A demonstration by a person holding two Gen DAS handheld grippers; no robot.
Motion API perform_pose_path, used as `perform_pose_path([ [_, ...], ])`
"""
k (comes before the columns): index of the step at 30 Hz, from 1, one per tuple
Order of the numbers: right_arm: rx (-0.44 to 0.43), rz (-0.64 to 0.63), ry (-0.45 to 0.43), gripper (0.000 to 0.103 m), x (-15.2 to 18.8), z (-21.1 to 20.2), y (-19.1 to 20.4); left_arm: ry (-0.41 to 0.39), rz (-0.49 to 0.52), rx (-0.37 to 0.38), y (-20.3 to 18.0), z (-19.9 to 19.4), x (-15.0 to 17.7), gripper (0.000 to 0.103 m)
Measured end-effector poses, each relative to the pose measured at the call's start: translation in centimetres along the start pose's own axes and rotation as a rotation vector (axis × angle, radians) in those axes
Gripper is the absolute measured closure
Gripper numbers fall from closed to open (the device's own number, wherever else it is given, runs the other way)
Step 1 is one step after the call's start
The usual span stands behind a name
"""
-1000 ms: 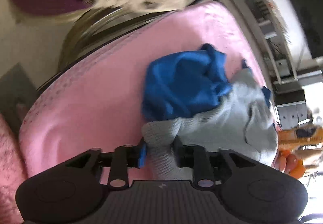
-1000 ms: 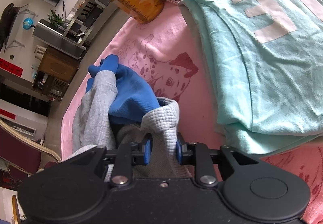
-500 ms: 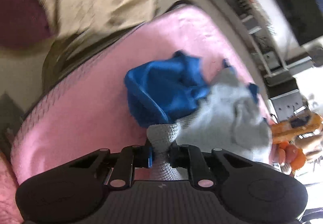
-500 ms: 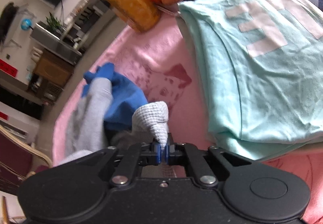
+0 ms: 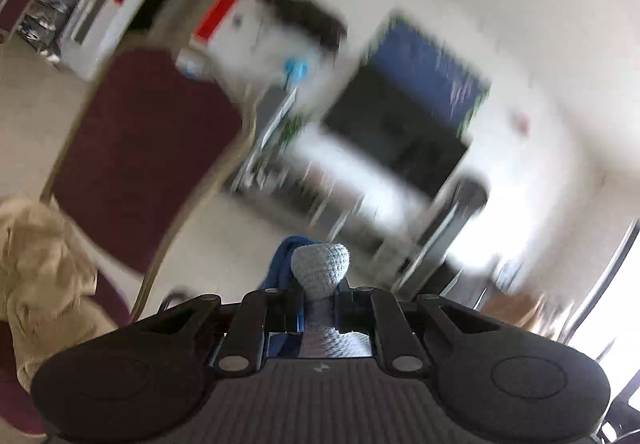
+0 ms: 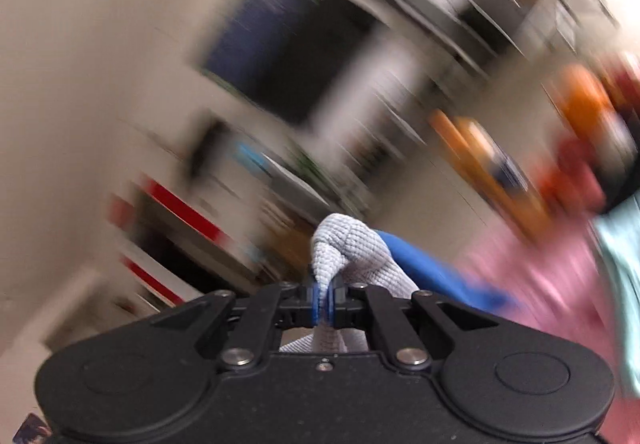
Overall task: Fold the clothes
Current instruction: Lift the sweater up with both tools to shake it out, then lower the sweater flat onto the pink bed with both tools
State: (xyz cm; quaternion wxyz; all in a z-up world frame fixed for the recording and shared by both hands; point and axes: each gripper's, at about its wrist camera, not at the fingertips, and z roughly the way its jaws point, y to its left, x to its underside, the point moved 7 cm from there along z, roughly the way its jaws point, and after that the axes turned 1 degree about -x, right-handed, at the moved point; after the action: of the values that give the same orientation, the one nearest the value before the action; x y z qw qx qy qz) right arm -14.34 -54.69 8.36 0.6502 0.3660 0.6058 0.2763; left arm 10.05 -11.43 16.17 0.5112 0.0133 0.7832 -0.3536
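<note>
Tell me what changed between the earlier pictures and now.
Both tools closed on the grey knit garment and lifted it off the pink cloth. A second ago the jaws stood open around its edge; now the left tool and right tool each pinch a bunch, with both views swung toward the blurred room. The blue garment still hangs with it.

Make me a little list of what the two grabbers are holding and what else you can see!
left gripper: shut on the grey knit garment
right gripper: shut on the same grey knit garment
blue cloth: hangs with the grey one
pink cover: low on the right, blurred
chair: dark red, on the left
picture sharpness: both views blurred
</note>
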Motion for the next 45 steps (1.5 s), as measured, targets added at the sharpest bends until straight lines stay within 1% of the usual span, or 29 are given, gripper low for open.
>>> perform_pose_path([
  [1, -0.026, -0.031, -0.057, 0.099, -1.4, -1.9, 1.7, -0.044, -0.013, 0.006, -0.3, -1.8, -1.4, 0.092],
  [2, -0.005, -0.069, -0.082, 0.099, -2.3, -3.3, 3.0, -0.052, -0.012, -0.013, -0.4, -2.5, -2.2, 0.092],
  [3, 0.030, -0.079, -0.063, 0.099, -2.6, -3.7, 3.7, -0.059, -0.010, -0.034, -0.5, -3.2, -2.9, 0.092],
  [4, 0.059, -0.085, -0.046, 0.099, -3.0, -4.2, 4.3, -0.060, -0.022, -0.015, -0.8, -4.0, -3.4, 0.092],
  [5, 0.061, -0.076, -0.040, 0.099, -3.4, -5.0, 5.0, -0.062, -0.035, 0.006, -1.0, -4.8, -3.9, 0.092],
  [6, 0.056, -0.070, -0.038, 0.099, -3.8, -5.7, 5.8, -0.063, -0.049, 0.028, -1.3, -5.6, -4.4, 0.092],
  [8, -0.002, -0.088, -0.072, 0.099, -4.2, -7.6, 7.8, -0.066, -0.075, 0.070, -1.8, -7.3, -5.3, 0.092],
  [10, -0.056, -0.109, -0.104, 0.099, -4.7, -9.3, 9.7, -0.068, -0.085, 0.086, -2.0, -7.9, -5.7, 0.092],
  [11, -0.059, -0.128, -0.117, 0.099, -4.8, -9.6, 10.3, -0.064, -0.086, 0.080, -2.0, -7.7, -5.8, 0.092],
  [13, -0.061, -0.166, -0.137, 0.099, -5.0, -10.0, 11.2, -0.027, -0.080, 0.049, -1.7, -5.7, -5.7, 0.092],
  [14, -0.035, -0.173, -0.124, 0.099, -4.9, -8.7, 10.7, -0.004, -0.081, 0.036, -1.1, -4.7, -5.4, 0.092],
  [16, 0.017, -0.186, -0.096, 0.099, -4.6, -6.3, 9.5, 0.070, -0.074, -0.032, 0.3, -1.0, -4.2, 0.091],
  [18, 0.089, -0.185, -0.047, 0.099, -3.8, -2.7, 7.3, 0.177, -0.051, -0.127, 2.0, 4.1, -2.1, 0.092],
  [20, 0.176, -0.175, 0.018, 0.099, -2.8, 1.7, 4.5, 0.279, -0.055, -0.194, 3.4, 9.3, -0.2, 0.092],
  [22, 0.240, -0.151, 0.070, 0.099, -2.3, 5.9, 2.3, 0.323, -0.102, -0.215, 3.8, 12.8, 0.2, 0.092],
  [23, 0.248, -0.141, 0.077, 0.099, -2.3, 7.6, 2.2, 0.297, -0.097, -0.190, 2.9, 13.2, -0.6, 0.092],
  [24, 0.237, -0.152, 0.062, 0.099, -2.5, 8.4, 3.0, 0.269, -0.091, -0.164, 2.0, 13.6, -1.6, 0.092],
  [25, 0.207, -0.186, 0.029, 0.099, -3.1, 8.4, 4.2, 0.220, -0.072, -0.122, 0.9, 13.2, -2.7, 0.092],
  [27, 0.142, -0.261, -0.044, 0.099, -4.2, 7.5, 6.5, 0.141, -0.026, -0.070, -0.7, 11.7, -4.0, 0.092],
  [28, 0.138, -0.288, -0.059, 0.099, -4.2, 6.4, 6.8, 0.102, -0.003, -0.044, -1.4, 10.9, -4.7, 0.092],
  [30, 0.136, -0.335, -0.081, 0.099, -4.2, 4.3, 7.1, 0.126, 0.039, -0.061, -0.5, 10.5, -3.0, 0.092],
  [31, 0.159, -0.332, -0.061, 0.099, -3.5, 3.7, 5.7, 0.139, 0.060, -0.071, 0.0, 10.3, -2.2, 0.092],
  [34, 0.256, -0.315, 0.034, 0.099, -0.4, 2.9, 0.1, 0.266, 0.115, -0.143, 3.1, 11.6, 3.8, 0.091],
  [37, 0.347, -0.289, 0.168, 0.099, 5.0, 3.1, -6.7, 0.413, 0.149, -0.245, 7.4, 13.2, 11.9, 0.091],
  [39, 0.406, -0.230, 0.268, 0.099, 9.5, 3.5, -11.5, 0.482, 0.175, -0.318, 10.2, 13.6, 17.4, 0.091],
  [41, 0.480, -0.217, 0.365, 0.099, 14.1, 3.6, -16.0, 0.525, 0.250, -0.411, 12.9, 13.9, 22.1, 0.091],
  [43, 0.550, -0.194, 0.454, 0.099, 18.0, 3.5, -20.0, 0.598, 0.246, -0.477, 15.7, 14.4, 26.5, 0.091],
  [45, 0.597, -0.128, 0.495, 0.099, 20.2, 2.7, -22.5, 0.626, 0.216, -0.510, 17.7, 14.1, 28.1, 0.091],
])
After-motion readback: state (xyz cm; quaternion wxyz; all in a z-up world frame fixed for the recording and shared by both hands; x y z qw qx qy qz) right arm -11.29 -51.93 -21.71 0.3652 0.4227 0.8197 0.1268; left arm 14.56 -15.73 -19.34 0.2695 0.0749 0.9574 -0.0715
